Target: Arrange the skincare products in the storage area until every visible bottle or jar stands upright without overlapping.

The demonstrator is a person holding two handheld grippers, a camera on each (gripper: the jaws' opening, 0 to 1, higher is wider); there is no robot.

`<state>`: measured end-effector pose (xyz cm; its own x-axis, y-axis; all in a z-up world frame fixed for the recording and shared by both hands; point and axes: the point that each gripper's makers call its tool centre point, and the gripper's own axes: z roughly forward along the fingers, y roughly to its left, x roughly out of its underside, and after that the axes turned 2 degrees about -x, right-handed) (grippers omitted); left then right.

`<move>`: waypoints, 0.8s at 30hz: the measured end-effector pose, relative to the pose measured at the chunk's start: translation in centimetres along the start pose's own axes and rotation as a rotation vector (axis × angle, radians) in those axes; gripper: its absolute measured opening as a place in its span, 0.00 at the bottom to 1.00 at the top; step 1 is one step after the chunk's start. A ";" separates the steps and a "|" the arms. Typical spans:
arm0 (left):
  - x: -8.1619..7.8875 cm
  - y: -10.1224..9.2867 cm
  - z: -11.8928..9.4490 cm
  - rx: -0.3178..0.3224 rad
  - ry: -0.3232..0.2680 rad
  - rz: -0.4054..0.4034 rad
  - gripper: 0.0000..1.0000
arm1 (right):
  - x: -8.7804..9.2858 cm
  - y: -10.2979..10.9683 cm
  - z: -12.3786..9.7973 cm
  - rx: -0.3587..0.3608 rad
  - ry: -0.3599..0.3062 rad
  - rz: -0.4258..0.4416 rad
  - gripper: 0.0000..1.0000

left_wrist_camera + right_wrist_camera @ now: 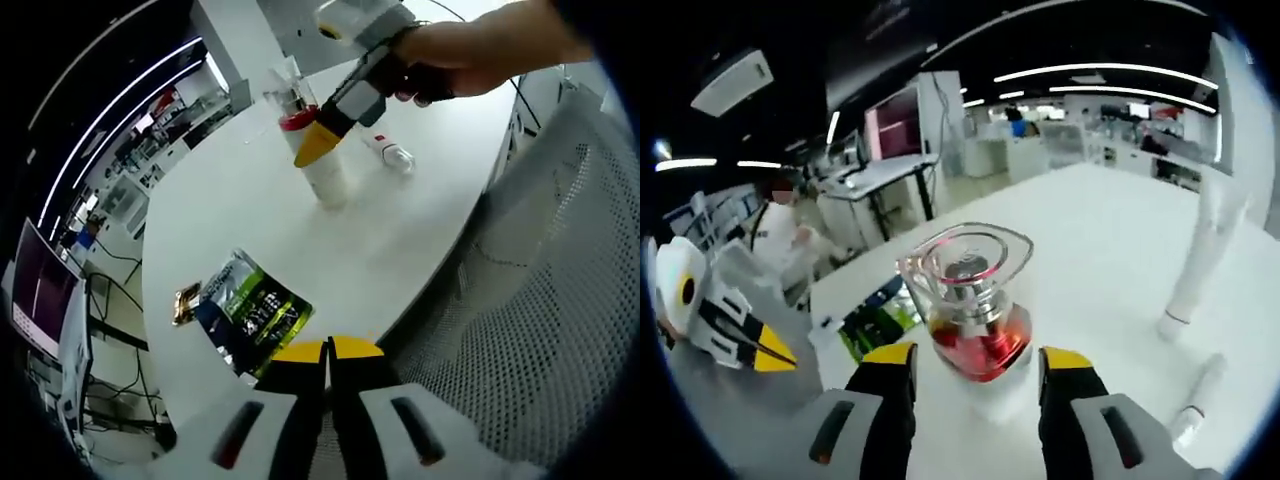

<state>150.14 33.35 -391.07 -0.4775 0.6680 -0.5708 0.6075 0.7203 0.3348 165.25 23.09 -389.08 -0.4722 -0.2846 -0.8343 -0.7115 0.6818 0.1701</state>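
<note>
The right gripper has its yellow-tipped jaws wide, either side of a clear bottle with red liquid standing upright on the glossy white desk. A white tube stands beyond that bottle, a small one lying nearer. The left gripper hangs at the desk edge, jaws pressed together, by a green pouch.

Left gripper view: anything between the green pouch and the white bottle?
In the left gripper view, nothing: bare white table runs from the green pouch up to the white bottle, which the right gripper is at.
</note>
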 end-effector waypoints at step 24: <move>0.1 0.1 0.0 -0.007 0.011 -0.005 0.00 | 0.1 -1.2 1.2 0.023 -0.011 -0.104 0.33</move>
<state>150.17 33.56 -391.11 -0.4878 0.6660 -0.5644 0.6004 0.7252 0.3370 166.70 23.12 -389.98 -0.3905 -0.3469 -0.8527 -0.7441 0.6643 0.0705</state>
